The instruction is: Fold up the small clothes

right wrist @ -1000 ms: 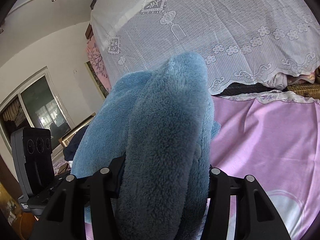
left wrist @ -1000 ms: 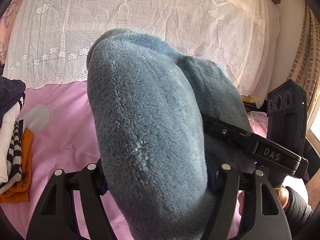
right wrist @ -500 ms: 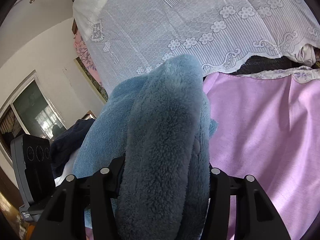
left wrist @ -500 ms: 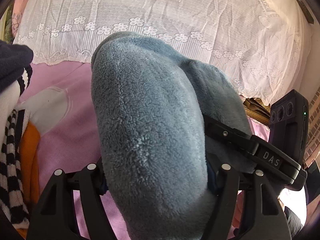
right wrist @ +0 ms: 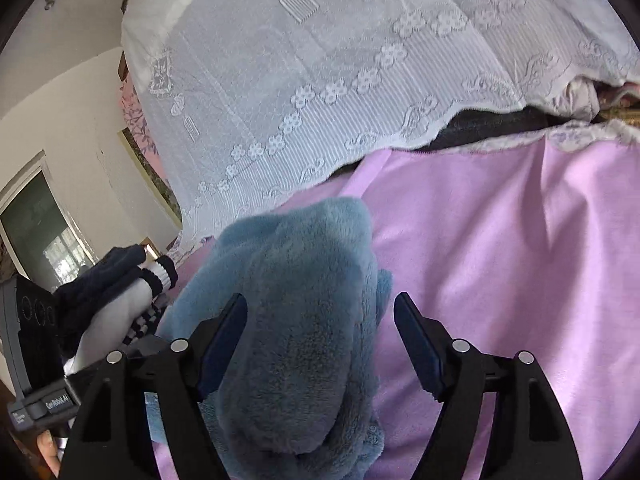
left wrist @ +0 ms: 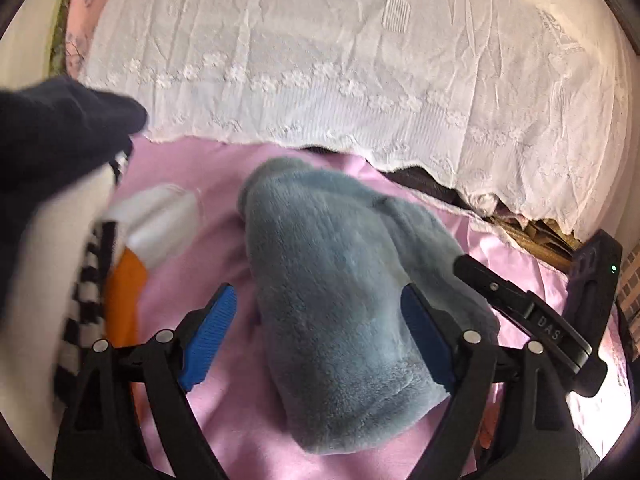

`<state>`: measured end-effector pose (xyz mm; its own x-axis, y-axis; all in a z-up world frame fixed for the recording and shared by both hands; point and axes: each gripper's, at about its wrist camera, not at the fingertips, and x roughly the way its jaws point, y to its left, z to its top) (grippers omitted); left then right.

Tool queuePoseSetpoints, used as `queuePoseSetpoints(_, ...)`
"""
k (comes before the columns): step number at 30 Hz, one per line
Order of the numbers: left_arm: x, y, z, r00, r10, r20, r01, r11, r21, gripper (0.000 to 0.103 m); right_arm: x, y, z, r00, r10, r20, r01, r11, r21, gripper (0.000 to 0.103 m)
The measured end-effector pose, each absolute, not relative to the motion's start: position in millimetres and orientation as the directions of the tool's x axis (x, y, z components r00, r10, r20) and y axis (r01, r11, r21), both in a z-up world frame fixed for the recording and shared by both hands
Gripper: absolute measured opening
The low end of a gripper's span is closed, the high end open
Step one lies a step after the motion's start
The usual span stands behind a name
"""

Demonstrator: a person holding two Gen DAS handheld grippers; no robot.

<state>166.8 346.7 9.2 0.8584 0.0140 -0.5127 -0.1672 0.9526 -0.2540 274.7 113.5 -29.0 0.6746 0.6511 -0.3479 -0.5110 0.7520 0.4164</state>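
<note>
jaws of both grippers spread wide; fleece hides sheet beneath.

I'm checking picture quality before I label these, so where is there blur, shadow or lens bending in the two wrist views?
Left wrist view: the stacked clothes at the left edge are smeared by motion blur; the blue fleece stays fairly sharp. Right wrist view: the fleece is in shadow beside brightly lit pink sheet. Both views: fisheye bending curves the lace cover, with dark corners.

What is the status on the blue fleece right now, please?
Left gripper open, right gripper open. Blue fleece lies folded on pink sheet. Clothes pile close on the left.
</note>
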Motion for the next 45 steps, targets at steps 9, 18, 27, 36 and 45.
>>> queuePoseSetpoints(9, 189, 325, -9, 0.759, 0.358, -0.544, -0.371, 0.924, 0.089, 0.083, 265, 165, -32, 0.709, 0.518, -0.479, -0.536, 0.837, 0.112, 0.048)
queuePoseSetpoints(18, 200, 313, -32, 0.727, 0.433, -0.534, -0.385, 0.9, 0.206, 0.084, 291, 156, -58, 0.629, 0.519, -0.578, -0.487, 0.843, 0.228, 0.07)
queuePoseSetpoints(27, 158, 301, 0, 0.771, 0.439, -0.461, -0.426, 0.894, 0.139, 0.096, 218, 123, -27, 0.744, 0.54, -0.394, -0.509, 0.84, 0.19, 0.074)
queuePoseSetpoints(36, 99, 259, 22, 0.796, 0.473, -0.378, -0.437, 0.881, 0.183, 0.098, 159, 104, -15, 0.784, 0.522, -0.337, -0.508, 0.851, 0.136, 0.089)
queuePoseSetpoints(45, 35, 244, 19, 0.8, 0.453, -0.392, -0.441, 0.889, 0.128, 0.098, 109, 77, -13, 0.803, 0.506, -0.314, -0.491, 0.861, 0.131, 0.099)
